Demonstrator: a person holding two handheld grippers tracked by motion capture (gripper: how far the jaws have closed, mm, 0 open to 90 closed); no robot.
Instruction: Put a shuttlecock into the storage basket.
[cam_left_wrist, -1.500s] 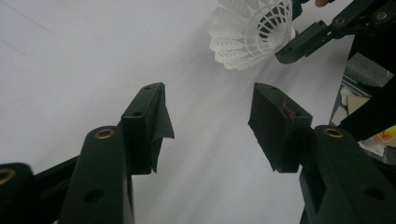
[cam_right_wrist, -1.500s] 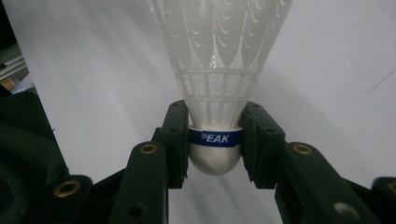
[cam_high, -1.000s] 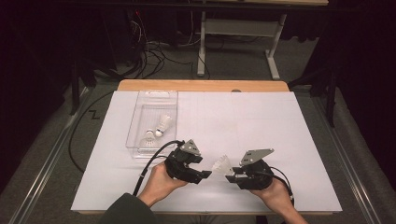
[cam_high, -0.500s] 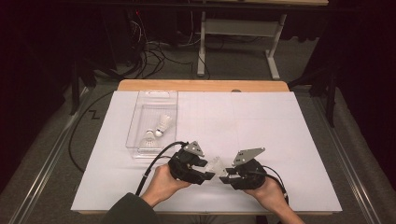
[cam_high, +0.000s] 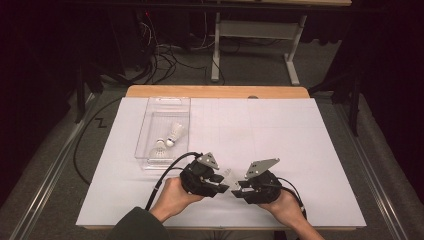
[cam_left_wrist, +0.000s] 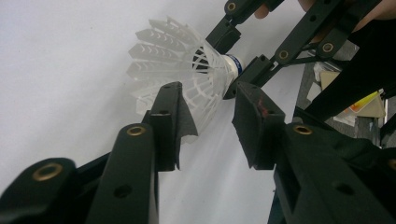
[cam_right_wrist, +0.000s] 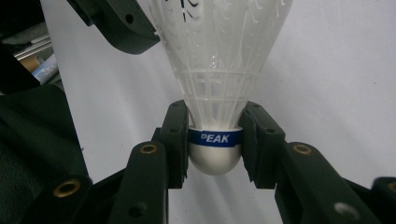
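A white plastic shuttlecock with a blue band hangs just above the white sheet near the table's front edge. My right gripper is shut on its rounded cork, with the skirt pointing away from it. From the left, my left gripper reaches around the skirt. Its jaws have just been closing, the skirt lies between them, and a gap still shows at one pad. In the high view the left gripper and right gripper face each other closely.
A clear plastic tray stands at the left middle of the sheet and holds two more shuttlecocks. A black cable trails from the left gripper. The wooden table edge runs along the back.
The right gripper has shifted slightly left with the shuttlecock, toward the left gripper. The left jaws have narrowed around the skirt.
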